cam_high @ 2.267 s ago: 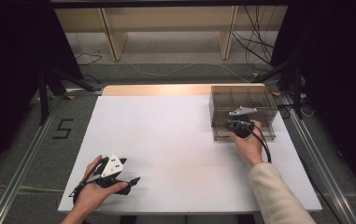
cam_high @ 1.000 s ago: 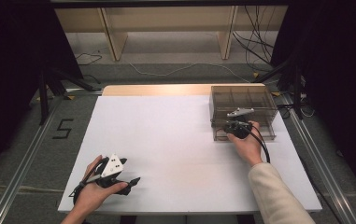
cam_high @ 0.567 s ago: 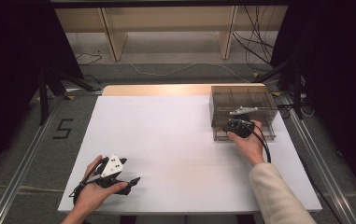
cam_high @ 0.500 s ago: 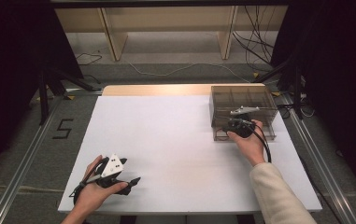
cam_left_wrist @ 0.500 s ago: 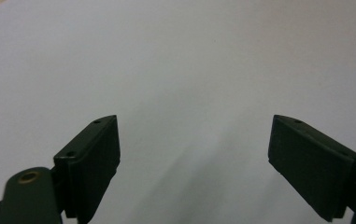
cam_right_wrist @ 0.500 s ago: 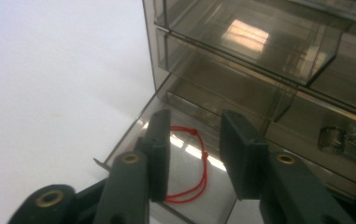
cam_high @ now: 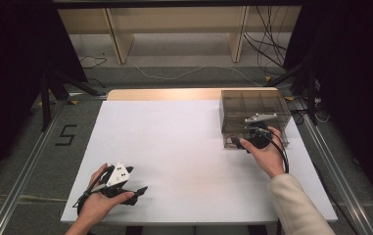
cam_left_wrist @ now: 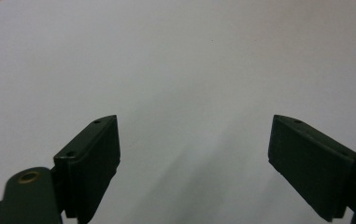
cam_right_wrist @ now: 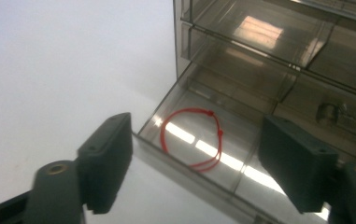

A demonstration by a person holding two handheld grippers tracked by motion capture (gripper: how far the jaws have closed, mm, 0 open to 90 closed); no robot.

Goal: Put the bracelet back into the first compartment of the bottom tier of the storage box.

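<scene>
Lying in the pulled-out bottom drawer (cam_right_wrist: 199, 154) of a smoky clear-plastic drawer cabinet (cam_high: 253, 108), a red string bracelet (cam_right_wrist: 193, 136) forms a loose loop flat on the drawer floor, with a small knot or bead on its far side and two tails trailing toward the near wall. The cabinet stands at the far right of the white tabletop (cam_high: 184, 147).

The right claw (cam_right_wrist: 194, 163) hangs just above the drawer's front edge with its jaws spread wide; they have just been opening, and nothing sits between the pads, since the bracelet lies beyond and below them. The left claw (cam_high: 134, 192) rests low at the near left of the tabletop, well apart from the cabinet, jaws likewise spread and empty.

The bracelet looks very light and limp, so it should drape and slip rather than keep its shape when lifted. Thin cord on smooth plastic is hard to pinch: the pads would likely have to come straight down over one strand and close fully. The knot, or the spot where the two tails run side by side, probably offers the most bulk to catch. The drawer walls leave little room, and a sideways nudge may slide the light drawer or the cabinet.
</scene>
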